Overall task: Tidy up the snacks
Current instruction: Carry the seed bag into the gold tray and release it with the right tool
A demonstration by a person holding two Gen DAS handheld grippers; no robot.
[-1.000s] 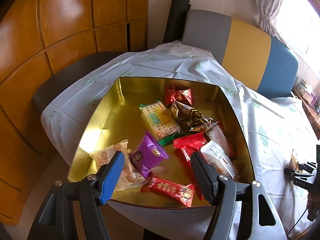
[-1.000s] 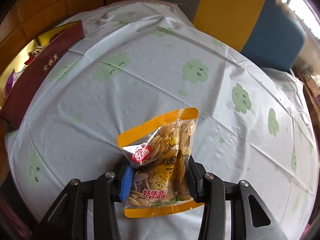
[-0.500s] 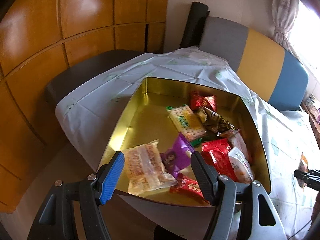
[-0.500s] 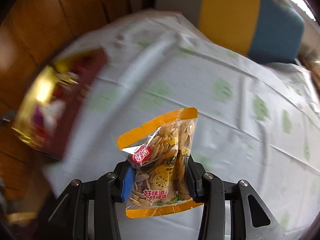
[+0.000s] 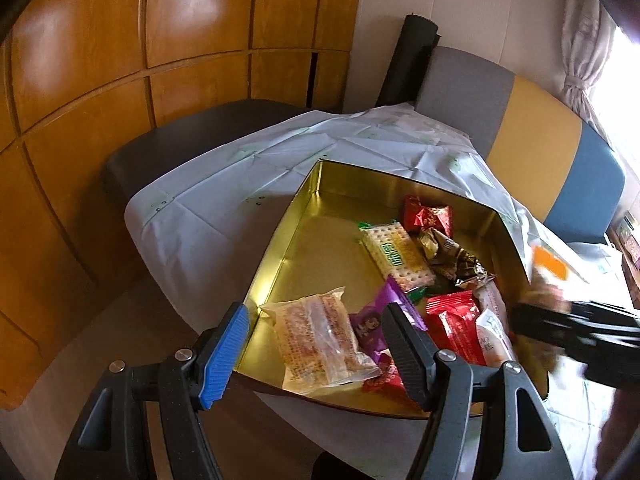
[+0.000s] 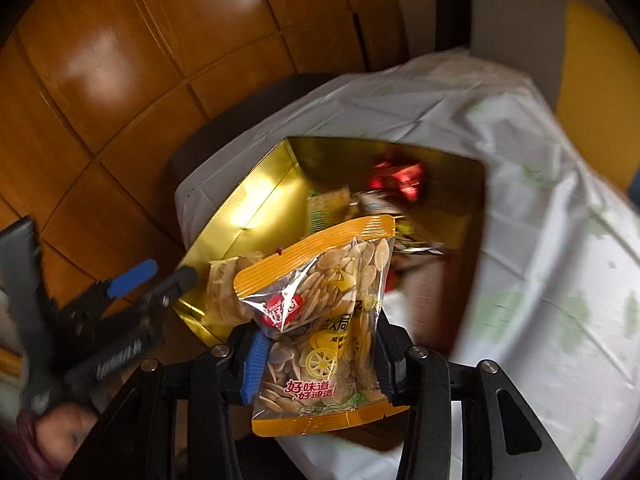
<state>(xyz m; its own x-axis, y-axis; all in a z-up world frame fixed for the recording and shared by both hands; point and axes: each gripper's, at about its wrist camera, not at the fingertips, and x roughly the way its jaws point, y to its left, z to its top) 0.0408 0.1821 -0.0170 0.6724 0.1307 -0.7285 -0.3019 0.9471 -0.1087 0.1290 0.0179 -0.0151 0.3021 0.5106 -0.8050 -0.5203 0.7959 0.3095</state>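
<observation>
A gold tin box (image 5: 288,240) sits on the table's left end and holds several snack packets: a clear cracker bag (image 5: 320,332), a purple packet (image 5: 376,320), a green-edged cracker pack (image 5: 396,256) and red packets (image 5: 428,216). My left gripper (image 5: 316,344) is open and empty, hovering at the box's near edge. My right gripper (image 6: 320,348) is shut on an orange-edged bag of seeds (image 6: 324,276), held above the box (image 6: 256,216). The bag shows blurred at the right of the left wrist view (image 5: 548,264).
The table wears a white cloth with green prints (image 6: 540,240). A dark chair (image 5: 192,136) stands at the far left, a grey, yellow and blue sofa (image 5: 532,128) behind. Wooden wall panels (image 5: 120,60) are close on the left.
My right gripper has swung left with the seed bag, from over the cloth to above the gold box. My left gripper has drawn back and left from the box.
</observation>
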